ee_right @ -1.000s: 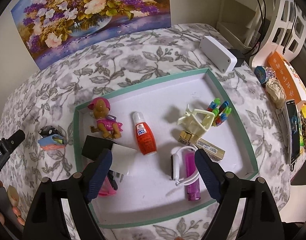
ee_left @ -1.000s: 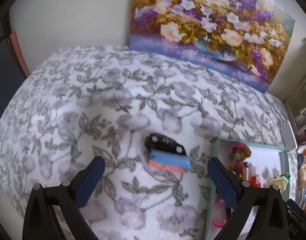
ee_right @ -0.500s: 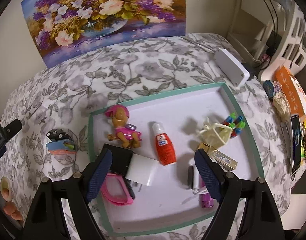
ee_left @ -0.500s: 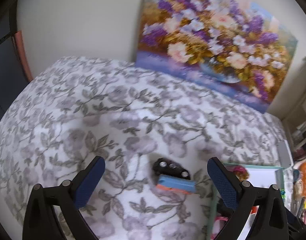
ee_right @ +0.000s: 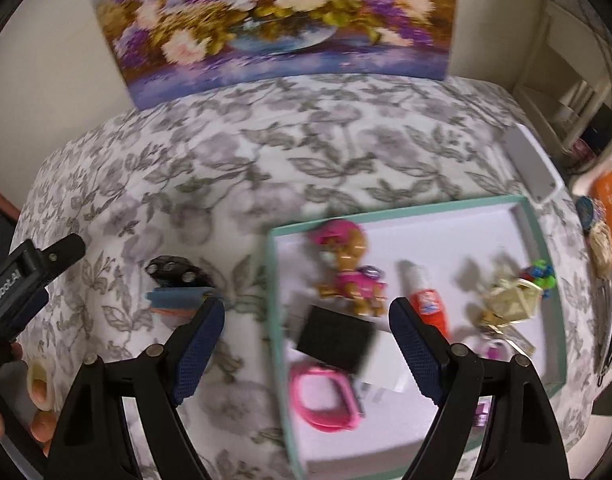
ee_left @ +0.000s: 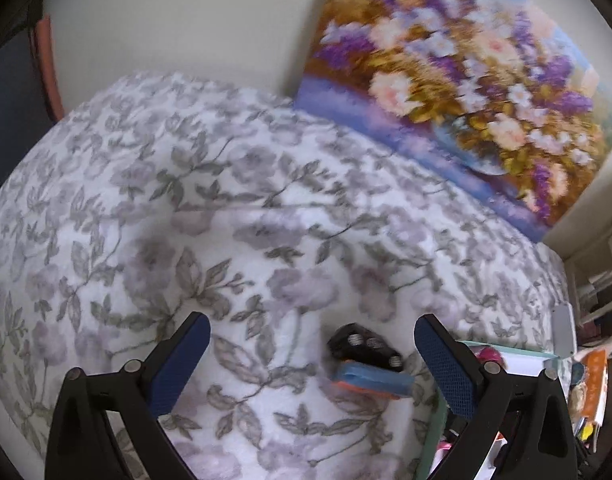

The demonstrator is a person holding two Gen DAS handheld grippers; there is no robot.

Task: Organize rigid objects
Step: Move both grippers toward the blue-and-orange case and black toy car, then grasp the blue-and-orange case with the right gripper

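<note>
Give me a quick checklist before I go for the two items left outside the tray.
1. Left gripper open and empty: ok.
2. Right gripper open and empty: ok.
3. Black piece and blue-and-orange piece outside the tray, on the cloth: ok.
4. The two pieces apart enough to grip one alone: not ok, they touch.
5. Free space in tray: ok, bare floor near its back edge.
6. Picture sharpness: not ok, blurred.

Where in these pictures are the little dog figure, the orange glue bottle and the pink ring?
dog figure (ee_right: 352,270), right wrist view, on its pink body.
orange glue bottle (ee_right: 430,306), right wrist view, on its label.
pink ring (ee_right: 326,398), right wrist view, on its lower left rim.
</note>
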